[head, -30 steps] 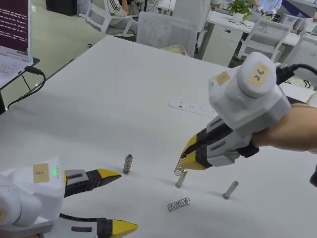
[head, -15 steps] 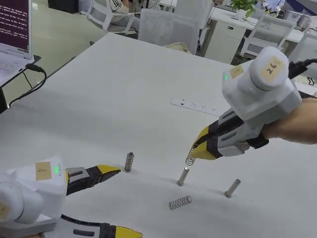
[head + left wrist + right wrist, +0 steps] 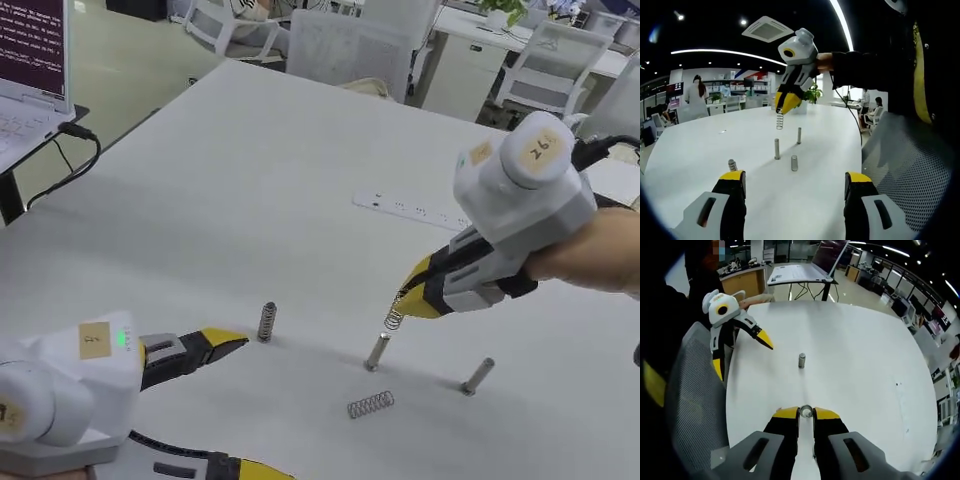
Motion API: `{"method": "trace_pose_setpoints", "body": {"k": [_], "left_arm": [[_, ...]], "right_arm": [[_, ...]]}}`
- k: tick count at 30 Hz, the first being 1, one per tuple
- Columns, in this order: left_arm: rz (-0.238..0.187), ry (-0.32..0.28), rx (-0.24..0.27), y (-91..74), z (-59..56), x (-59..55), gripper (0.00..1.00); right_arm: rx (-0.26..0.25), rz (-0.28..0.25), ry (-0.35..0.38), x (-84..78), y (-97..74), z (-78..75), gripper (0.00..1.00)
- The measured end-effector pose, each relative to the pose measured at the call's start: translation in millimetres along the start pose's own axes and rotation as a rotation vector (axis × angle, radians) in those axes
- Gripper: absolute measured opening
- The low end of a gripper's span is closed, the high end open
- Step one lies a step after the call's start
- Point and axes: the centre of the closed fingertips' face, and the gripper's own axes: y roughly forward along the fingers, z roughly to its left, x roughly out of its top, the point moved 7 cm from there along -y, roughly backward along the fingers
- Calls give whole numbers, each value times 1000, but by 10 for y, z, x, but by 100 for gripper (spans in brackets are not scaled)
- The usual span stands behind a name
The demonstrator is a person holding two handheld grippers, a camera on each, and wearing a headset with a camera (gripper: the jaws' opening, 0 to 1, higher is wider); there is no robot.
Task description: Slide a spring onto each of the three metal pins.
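My right gripper (image 3: pixel 405 300) is shut on a small spring (image 3: pixel 393 318) that hangs just above and right of the bare middle pin (image 3: pixel 377 352). A second bare pin (image 3: pixel 478 375) stands to the right. The left pin (image 3: pixel 266 321) carries a spring. A loose spring (image 3: pixel 370 404) lies on the white table (image 3: pixel 250 180) in front of the middle pin. My left gripper (image 3: pixel 250 405) stands open at the lower left. In the left gripper view its jaws (image 3: pixel 795 177) are wide apart, and the right gripper (image 3: pixel 789 102) dangles the spring (image 3: pixel 779 120) over a pin (image 3: pixel 776 149). The right gripper view shows the spring (image 3: pixel 806 411) end-on.
A white power strip (image 3: pixel 410 212) lies on the table behind the pins. A laptop (image 3: pixel 30 60) with a cable stands off the far left edge. Office chairs (image 3: pixel 350 50) line the far side. A mesh chair (image 3: pixel 905 165) is beside me.
My right gripper has lifted the spring from the top of the middle pin and holds it a little higher and to the right. The left gripper stays open in place.
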Motion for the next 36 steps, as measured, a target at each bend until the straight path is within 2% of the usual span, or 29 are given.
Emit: {"method": "trace_pose_setpoints", "body": {"k": [12, 36], "left_arm": [[2, 0, 7, -7, 11, -6, 78], [15, -7, 4, -5, 23, -38, 76]], "right_arm": [[1, -7, 47, -128, 127, -75, 7], [8, -11, 78, -188, 240, -114, 7]]}}
